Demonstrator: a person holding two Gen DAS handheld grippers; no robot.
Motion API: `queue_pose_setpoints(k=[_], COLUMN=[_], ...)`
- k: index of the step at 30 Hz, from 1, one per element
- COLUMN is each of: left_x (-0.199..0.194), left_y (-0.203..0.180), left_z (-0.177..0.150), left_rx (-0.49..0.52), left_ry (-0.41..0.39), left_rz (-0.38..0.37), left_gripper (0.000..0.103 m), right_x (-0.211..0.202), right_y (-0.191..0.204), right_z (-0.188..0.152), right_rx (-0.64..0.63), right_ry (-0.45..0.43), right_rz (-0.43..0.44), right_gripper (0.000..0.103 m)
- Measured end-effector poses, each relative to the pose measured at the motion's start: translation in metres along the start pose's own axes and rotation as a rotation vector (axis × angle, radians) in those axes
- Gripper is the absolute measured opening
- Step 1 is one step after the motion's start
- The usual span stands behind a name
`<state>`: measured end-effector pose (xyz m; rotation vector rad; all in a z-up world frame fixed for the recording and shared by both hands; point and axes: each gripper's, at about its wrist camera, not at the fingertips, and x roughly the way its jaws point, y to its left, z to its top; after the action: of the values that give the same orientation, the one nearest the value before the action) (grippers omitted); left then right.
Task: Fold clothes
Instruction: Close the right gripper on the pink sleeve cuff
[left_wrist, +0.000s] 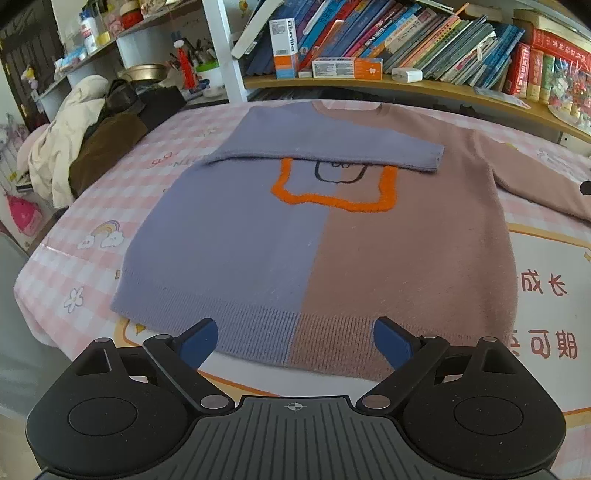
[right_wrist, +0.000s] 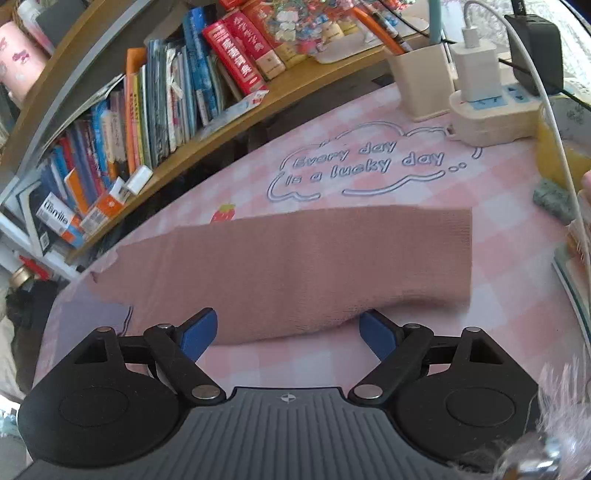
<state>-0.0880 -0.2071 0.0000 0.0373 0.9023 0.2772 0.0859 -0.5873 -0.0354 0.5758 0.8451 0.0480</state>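
Lying flat: sweater (left_wrist: 317, 236), half lilac, half tan; lilac sleeve (left_wrist: 332, 147) folded across chest; both tools released.

Left claw (left_wrist: 295, 341) jaws spread wide; right claw (right_wrist: 287, 334) likewise, both empty.

Pink-and-white checked tablecloth (left_wrist: 177, 147) covers the table ahead of both grippers, printed with a rainbow and English lettering (right_wrist: 369, 162). Beyond it, a wooden bookshelf (left_wrist: 424, 86) packed with leaning books. Far left: heaped cream and brown clothing (left_wrist: 77, 147). Ahead-right: power strip (right_wrist: 491, 118) with white charger. Daylight, even.
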Motion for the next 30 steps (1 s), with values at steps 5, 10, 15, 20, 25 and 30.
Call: queue_pose_setpoints(k=[5,10,15,20,25,30], left_x=[0.001,0.003,0.002,0.0,-0.001,0.0], left_y=[0.004,0.004,0.001,0.006,0.016,0.031], left_z=[0.0,0.001,0.002,0.002,0.002,0.0], left_rx=[-0.011,-0.012,0.008,0.007,0.006,0.001], left_ry=[0.005,0.006,-0.008,-0.022,-0.043,-0.067], left_rz=[0.008,0.006,-0.004,-0.001,-0.007,-0.028], left_gripper=[0.094,0.094,0.094,0.094,0.094,0.094], right_x=[-0.002,-0.004,-0.004,-0.01,-0.024,-0.031], right_y=[-0.021,-0.041,-0.046,-0.038,-0.008,0.039], right_z=[0.018,0.029,0.029,0.033,0.046,0.055], right_rx=[0.072,0.141,0.156,0.13,0.099,0.03], right_ry=[-0.052,-0.055,-0.044,-0.058,-0.117,-0.159], right_rz=[-0.077,-0.114,-0.149,-0.148,-0.069,0.014], right_gripper=[0.07,0.037,0.009,0.005,0.005,0.005])
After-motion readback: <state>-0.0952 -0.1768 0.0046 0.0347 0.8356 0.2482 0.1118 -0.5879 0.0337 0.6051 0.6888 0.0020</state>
